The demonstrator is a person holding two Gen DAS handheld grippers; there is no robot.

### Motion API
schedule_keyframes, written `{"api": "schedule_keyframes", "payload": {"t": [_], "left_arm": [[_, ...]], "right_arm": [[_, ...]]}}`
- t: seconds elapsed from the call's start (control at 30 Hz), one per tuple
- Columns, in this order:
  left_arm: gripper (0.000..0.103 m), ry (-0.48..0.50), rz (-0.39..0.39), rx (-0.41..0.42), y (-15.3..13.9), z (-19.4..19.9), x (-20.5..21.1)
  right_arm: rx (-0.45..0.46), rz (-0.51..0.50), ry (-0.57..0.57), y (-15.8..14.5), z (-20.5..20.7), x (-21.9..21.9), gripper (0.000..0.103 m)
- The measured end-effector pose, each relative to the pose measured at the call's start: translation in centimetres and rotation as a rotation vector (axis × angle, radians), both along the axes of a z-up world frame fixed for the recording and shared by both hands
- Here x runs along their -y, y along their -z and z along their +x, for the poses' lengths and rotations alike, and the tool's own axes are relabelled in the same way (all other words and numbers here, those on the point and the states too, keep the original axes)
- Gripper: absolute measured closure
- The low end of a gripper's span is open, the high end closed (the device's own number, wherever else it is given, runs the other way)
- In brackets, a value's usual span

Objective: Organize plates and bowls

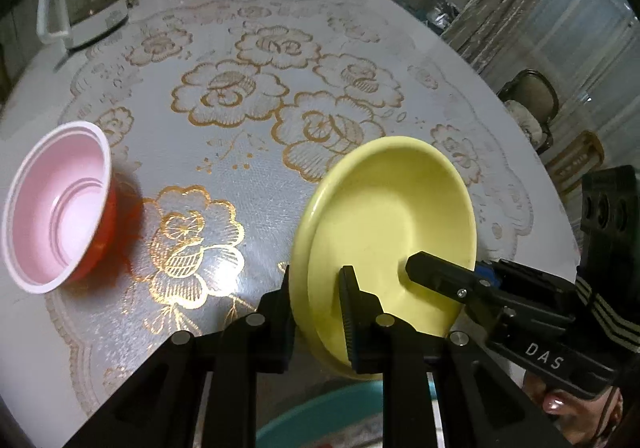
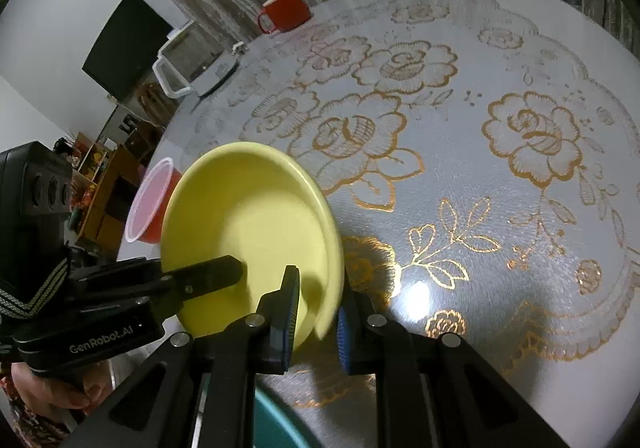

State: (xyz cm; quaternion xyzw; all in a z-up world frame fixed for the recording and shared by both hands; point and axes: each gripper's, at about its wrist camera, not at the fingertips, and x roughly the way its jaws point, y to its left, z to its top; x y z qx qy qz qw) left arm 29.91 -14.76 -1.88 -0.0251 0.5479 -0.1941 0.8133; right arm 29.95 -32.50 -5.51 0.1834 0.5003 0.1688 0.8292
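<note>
Gripping the shallow pale-yellow plastic plate (image 1: 388, 224) from both sides: left gripper (image 1: 316, 312) clamped on its near-left rim, right gripper (image 2: 318, 324) clamped on the opposite rim; plate tilted above the gold-flowered tablecloth (image 1: 224, 176), red bowl with pink inside (image 1: 60, 204) well apart to its left

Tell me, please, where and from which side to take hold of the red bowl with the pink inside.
Grip the red bowl at its white rim, one of the fingers inside and one outside, coming from above. It stands upright and open on the table, apart from the yellow plate, so the rim is free all around. The rim nearest the left gripper looks easiest, though that gripper now holds the plate.
</note>
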Motion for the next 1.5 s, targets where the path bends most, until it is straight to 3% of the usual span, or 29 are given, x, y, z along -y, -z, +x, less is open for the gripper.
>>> {"api": "schedule_keyframes", "payload": {"t": [0.33,0.83,1.2,1.5], "left_arm": [[0.083,-0.003,-0.065,0.086,-3.6,-4.7,-2.0],[0.082,-0.049,-0.143,0.198,-6.9,-12.7,-8.1],[0.076,-0.135,-0.169,0.274,-8.2,-19.4,-13.9],[0.071,-0.214,-0.197,0.275,-7.7,-22.4,-17.9]], "right_arm": [[0.087,0.023,0.008,-4.2,-3.8,-1.1,0.087],[0.137,0.099,-0.033,-7.0,-10.1,-5.4,0.087],[0.134,0.161,-0.142,-7.6,-14.4,-10.8,0.087],[0.105,0.166,-0.24,-6.9,-15.8,-15.1,0.085]]}}
